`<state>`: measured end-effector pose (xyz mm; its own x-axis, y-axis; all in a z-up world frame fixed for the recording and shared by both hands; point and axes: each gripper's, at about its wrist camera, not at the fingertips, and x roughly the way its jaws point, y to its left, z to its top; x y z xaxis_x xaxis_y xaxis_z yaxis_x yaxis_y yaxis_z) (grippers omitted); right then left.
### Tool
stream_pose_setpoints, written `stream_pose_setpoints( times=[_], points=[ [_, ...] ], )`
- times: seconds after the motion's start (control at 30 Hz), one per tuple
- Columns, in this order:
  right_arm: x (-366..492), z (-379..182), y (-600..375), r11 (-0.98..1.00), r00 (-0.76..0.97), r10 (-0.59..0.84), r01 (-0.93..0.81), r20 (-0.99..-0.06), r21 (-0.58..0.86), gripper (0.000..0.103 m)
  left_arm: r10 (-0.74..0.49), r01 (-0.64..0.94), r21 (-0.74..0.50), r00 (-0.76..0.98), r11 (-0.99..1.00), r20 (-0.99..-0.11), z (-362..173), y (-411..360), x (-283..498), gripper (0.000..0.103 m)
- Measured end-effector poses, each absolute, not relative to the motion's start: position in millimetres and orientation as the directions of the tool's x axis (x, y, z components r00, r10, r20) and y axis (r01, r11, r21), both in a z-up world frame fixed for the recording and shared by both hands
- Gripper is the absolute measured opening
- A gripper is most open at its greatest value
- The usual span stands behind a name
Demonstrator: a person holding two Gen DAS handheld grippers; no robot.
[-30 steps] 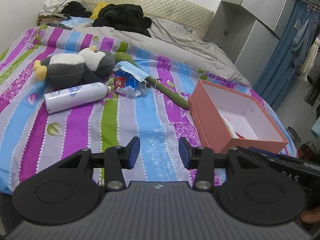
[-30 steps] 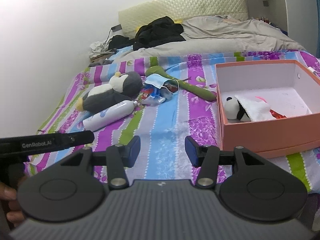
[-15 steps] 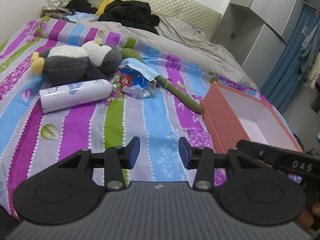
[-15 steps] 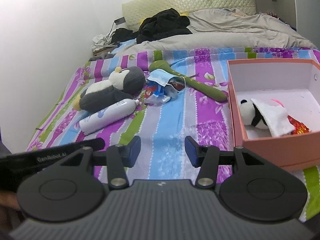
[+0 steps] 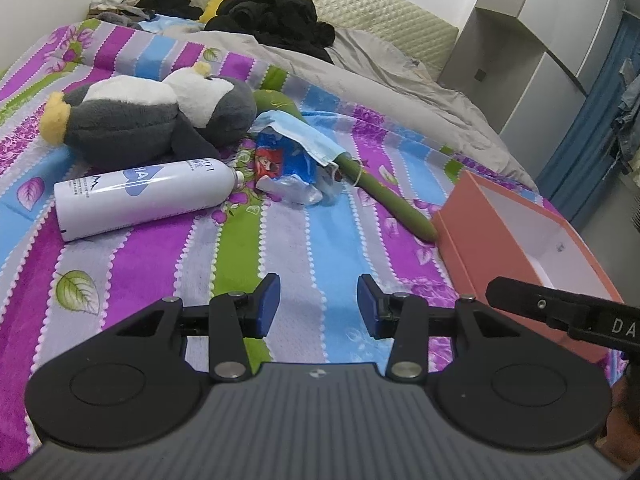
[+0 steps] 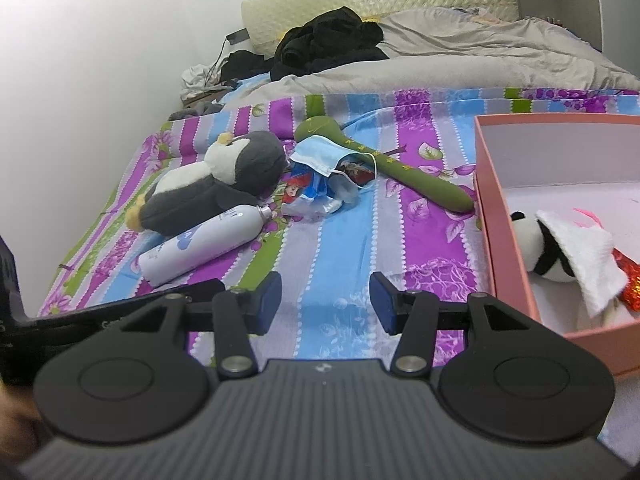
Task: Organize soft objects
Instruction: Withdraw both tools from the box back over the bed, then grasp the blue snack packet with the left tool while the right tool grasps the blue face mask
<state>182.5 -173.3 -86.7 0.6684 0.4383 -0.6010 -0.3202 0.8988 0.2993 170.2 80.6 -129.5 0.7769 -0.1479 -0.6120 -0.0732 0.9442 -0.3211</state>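
Left hand-held gripper [image 5: 318,306] and right hand-held gripper [image 6: 325,303] both part-open, nothing between pads, over striped bed sheet [image 5: 304,240]. Beyond: white spray bottle [image 5: 144,196] lying flat, touching grey-white penguin plush [image 5: 148,120]; blue face mask [image 5: 304,136] over long green plush [image 6: 416,178]. Pink cardboard box [image 6: 490,204] at right holds panda plush [image 6: 536,248].

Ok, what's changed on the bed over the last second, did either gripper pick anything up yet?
No. Both the left gripper and right gripper have moved in closer and lower over the bed; the penguin plush and pink box now loom larger. Nothing was grasped or released: both sets of jaws are open and empty as before. The white bottle, face mask and green toy lie unmoved.
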Motion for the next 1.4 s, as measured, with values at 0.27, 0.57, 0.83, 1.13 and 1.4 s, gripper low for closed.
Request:
stream_pose_setpoints(
  times=[0.27,0.57,0.83,1.13,1.4],
  points=[
    [208,-104,-166,0.898,0.669,0.440,-0.312,-0.599,0.311,0.052,-0.136,-0.084,-0.312,0.772,0.947,-0.621,-153,86,200,0.049],
    [235,-119,-161,0.897,0.673,0.441,-0.302,-0.594,0.324,0.052,-0.130,-0.097,-0.312,0.765,0.945,-0.631,-174,90,231,0.049],
    [258,-125,-155,0.895,0.687,0.442,-0.297,-0.576,0.332,0.052,-0.124,-0.108,-0.324,0.776,0.940,-0.619,-183,95,258,0.049],
    [290,-130,-143,0.886,0.706,0.452,-0.281,-0.545,0.370,0.051,-0.131,-0.139,-0.381,0.788,0.914,-0.601,-199,108,292,0.049],
    [330,-138,-133,0.866,0.699,0.469,-0.246,-0.539,0.435,0.046,-0.140,-0.136,-0.400,0.796,0.906,-0.588,-208,111,326,0.055]
  ],
)
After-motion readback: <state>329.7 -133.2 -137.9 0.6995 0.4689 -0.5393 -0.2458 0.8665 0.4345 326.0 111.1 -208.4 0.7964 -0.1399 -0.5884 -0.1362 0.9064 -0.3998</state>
